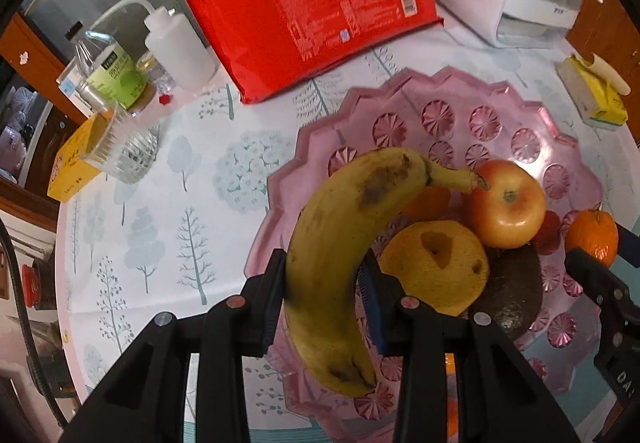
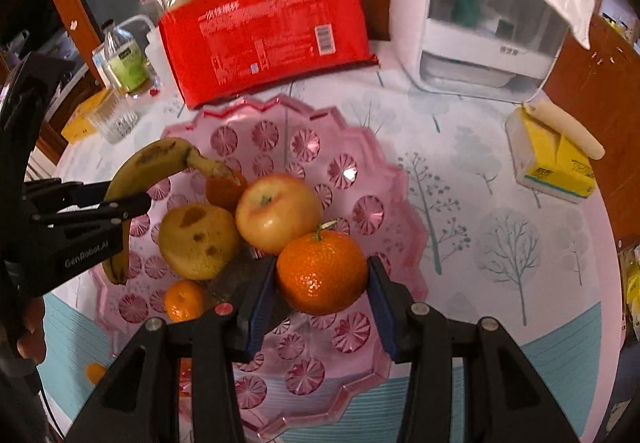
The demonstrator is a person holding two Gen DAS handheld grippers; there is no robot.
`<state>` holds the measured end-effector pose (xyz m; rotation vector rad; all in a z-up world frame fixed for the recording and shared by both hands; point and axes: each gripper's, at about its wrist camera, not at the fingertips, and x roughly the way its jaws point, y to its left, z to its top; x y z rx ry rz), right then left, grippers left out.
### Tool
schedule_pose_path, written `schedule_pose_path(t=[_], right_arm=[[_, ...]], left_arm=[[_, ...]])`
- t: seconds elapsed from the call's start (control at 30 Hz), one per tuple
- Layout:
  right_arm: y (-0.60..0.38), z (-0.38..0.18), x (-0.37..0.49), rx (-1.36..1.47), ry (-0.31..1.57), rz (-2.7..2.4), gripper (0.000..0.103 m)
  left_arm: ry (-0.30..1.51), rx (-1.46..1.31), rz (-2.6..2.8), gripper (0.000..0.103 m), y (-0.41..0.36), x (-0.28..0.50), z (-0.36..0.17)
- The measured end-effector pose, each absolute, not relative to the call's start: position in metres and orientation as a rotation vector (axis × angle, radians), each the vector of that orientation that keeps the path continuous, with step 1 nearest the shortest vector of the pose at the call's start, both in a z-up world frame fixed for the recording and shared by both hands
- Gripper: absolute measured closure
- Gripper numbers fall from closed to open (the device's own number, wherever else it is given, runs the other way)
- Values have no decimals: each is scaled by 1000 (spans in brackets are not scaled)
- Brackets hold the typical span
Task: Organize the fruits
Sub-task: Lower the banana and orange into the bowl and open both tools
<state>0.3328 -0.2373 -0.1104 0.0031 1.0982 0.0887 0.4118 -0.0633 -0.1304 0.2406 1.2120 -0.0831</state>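
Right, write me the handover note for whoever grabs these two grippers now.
Left gripper: shut on the banana, held over the left side of the pink fruit tray.
Right gripper: shut on the large tangerine, held over the front of the tray.
Already in the tray: apple, yellow pear, avocado, and two smaller tangerines.
Left: set the banana and tangerine down in free spots and release. One orange piece seems to lie off the tray at front left; check it.
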Motion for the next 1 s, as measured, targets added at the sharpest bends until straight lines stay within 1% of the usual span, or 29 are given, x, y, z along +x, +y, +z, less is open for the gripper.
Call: schedule_pose_path(t=[0.03, 0.1, 0.13, 0.2, 0.23, 0.27, 0.37, 0.4, 0.43, 0.47, 0.5, 0.53, 0.77, 1.0], right_arm=[[-236, -112, 333, -1, 1103, 98, 57], [-233, -115, 332, -15, 1113, 112, 57], [-230, -117, 330, -28, 1115, 115, 57], [-227, -118, 327, -55, 1112, 114, 57], [-226, -118, 326, -61, 1109, 120, 57], [-225, -117, 323, -59, 1107, 131, 57], [-225, -114, 321, -35, 1110, 158, 56], [-225, -113, 320, -35, 1106, 157, 54], [-224, -110, 319, -42, 1097, 144, 45], [-224, -107, 317, -43, 1084, 140, 41], [-223, -105, 317, -42, 1078, 142, 35], [-223, -102, 315, -40, 1070, 145, 32], [-216, -81, 299, -34, 1042, 161, 31], [-211, -54, 273, -30, 1013, 165, 31]], left_arm=[[1222, 237, -87, 67, -63, 412, -132], [1230, 235, -113, 63, -64, 411, -133], [1219, 243, -112, 51, -64, 409, -131], [1175, 254, -111, 35, -66, 403, -122], [1155, 263, -100, 24, -67, 400, -117], [1127, 274, -87, 22, -67, 396, -112], [1092, 295, -89, 22, -68, 388, -100], [1085, 301, -88, 22, -68, 384, -96], [1079, 305, -88, 22, -67, 381, -94], [1072, 308, -88, 22, -67, 378, -91], [1067, 308, -88, 22, -66, 374, -88], [1064, 305, -89, 22, -66, 371, -85], [1039, 279, -86, 22, -57, 345, -63], [987, 251, -73, 22, -48, 310, -29]])
